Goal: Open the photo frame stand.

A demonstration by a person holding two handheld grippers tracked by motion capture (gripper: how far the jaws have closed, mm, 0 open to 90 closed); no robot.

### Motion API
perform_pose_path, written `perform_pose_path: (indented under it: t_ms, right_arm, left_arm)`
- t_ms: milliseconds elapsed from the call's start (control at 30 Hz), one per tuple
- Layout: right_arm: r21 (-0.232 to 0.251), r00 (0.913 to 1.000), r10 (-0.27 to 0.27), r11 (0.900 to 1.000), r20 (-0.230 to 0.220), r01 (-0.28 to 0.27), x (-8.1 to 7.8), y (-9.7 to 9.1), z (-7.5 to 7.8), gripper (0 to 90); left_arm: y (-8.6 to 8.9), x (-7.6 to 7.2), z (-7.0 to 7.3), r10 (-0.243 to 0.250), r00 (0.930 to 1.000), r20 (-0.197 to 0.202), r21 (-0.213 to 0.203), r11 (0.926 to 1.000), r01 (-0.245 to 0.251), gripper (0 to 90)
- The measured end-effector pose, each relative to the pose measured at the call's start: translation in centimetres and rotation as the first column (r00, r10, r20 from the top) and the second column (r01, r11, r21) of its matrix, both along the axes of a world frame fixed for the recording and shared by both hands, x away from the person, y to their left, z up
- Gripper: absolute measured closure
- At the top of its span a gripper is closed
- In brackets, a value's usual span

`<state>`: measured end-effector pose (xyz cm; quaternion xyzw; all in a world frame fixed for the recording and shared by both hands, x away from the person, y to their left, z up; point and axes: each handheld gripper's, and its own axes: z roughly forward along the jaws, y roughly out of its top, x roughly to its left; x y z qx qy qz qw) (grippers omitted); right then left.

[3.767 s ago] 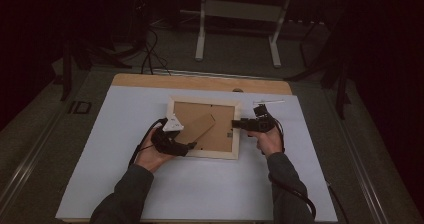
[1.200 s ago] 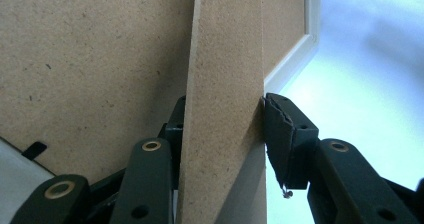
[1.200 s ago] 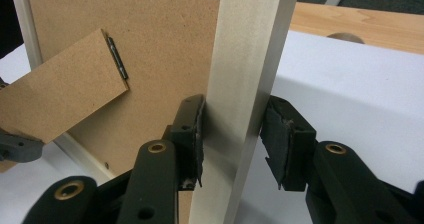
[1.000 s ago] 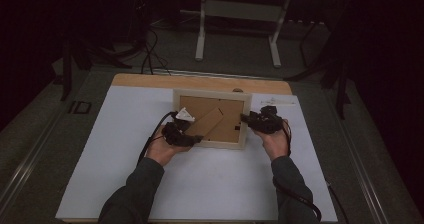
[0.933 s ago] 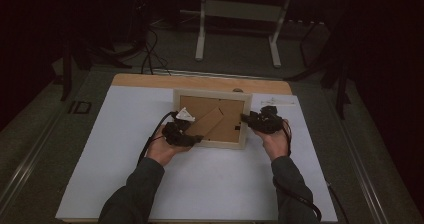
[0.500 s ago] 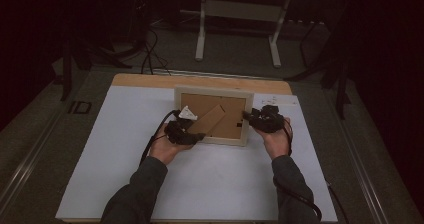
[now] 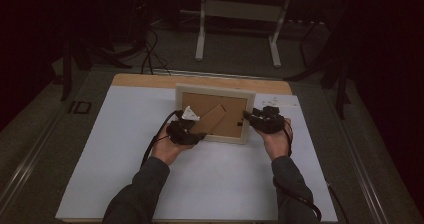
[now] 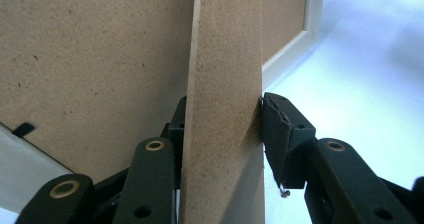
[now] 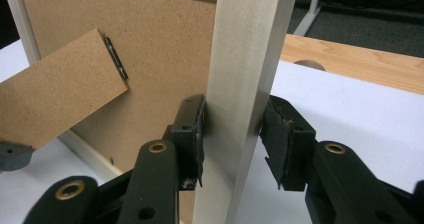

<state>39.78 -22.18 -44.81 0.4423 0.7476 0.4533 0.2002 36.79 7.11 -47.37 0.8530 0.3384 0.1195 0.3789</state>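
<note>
I'm propping the picture frame (image 7: 216, 113) upright near the far side of the bench (image 7: 100, 149), its brown back facing me, and working on the stand so the frame can rest on its own. My left gripper (image 7: 186, 132) is clamped across the easel leg (image 8: 222, 114), the strip of brown board hinged to the backing; in the left gripper view both pads are pressing its two edges, and the jaws have just been closing a little further on it. My right gripper (image 7: 264, 120) is pinching the frame's right-hand rail (image 9: 247, 74): the inner pad is flat on the cream wood, the outer pad looks just against it, though I can't quite tell how firmly.

In the high view the leg is slanting from its hinge down toward my left hand (image 7: 167, 146), away from the backing board (image 9: 160, 49). So I'm judging this as the swing-out step, with the frame steadied but not yet standing free.

Next, I think, comes easing the leg out until its foot reaches the white sheet, tilting the frame back onto it, then letting go gently, right side last, since the frame could tip.
</note>
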Motion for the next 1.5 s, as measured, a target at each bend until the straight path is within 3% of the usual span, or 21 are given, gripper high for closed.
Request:
perform_pose_path:
  t_ms: [100,267,400,533,733,1000,1500]
  right_arm:
    - [-0.003,0.9999,-0.002,1.0,0.015,0.002,-0.2,0.0,0.0,62.0]
    - [-0.029,0.9991,0.007,0.9996,0.041,-0.006,-0.4,0.4,0.2,62.1]
    - [-0.037,0.9984,0.004,0.9993,0.056,-0.002,-0.6,0.7,0.1,62.1]
    - [-0.048,0.9974,0.003,0.9989,0.072,0.0,-0.9,1.0,0.1,62.1]
    - [-0.065,0.9955,-0.005,0.9978,0.095,0.011,-1.2,1.4,0.0,62.2]
    - [-0.118,0.9915,-0.012,0.9927,0.129,0.028,-1.7,2.5,0.1,62.6]
    - [-0.181,0.9831,-0.012,0.9824,0.182,0.045,-2.0,3.3,0.0,62.7]
  left_arm:
    - [-0.3,0.0,-0.1,0.006,0.9999,0.014,0.009,0.9999,-0.006,64.8]
    - [-0.9,-0.2,-0.1,0.018,0.9986,0.049,0.069,0.9974,-0.021,64.8]
    - [-0.9,-0.1,-0.1,0.031,0.9982,0.052,0.052,0.9981,-0.034,65.2]
    - [-0.7,0.2,0.1,0.066,0.9969,0.044,-0.002,0.9978,-0.066,66.2]
    - [-0.6,0.3,0.0,0.088,0.9952,0.043,-0.001,0.9961,-0.088,67.2]
    - [-0.4,0.7,0.0,0.129,0.991,0.037,-0.039,0.9911,-0.127,69.8]
    - [-0.7,0.6,0.0,0.14,0.9891,0.046,-0.039,0.9897,-0.138,69.9]
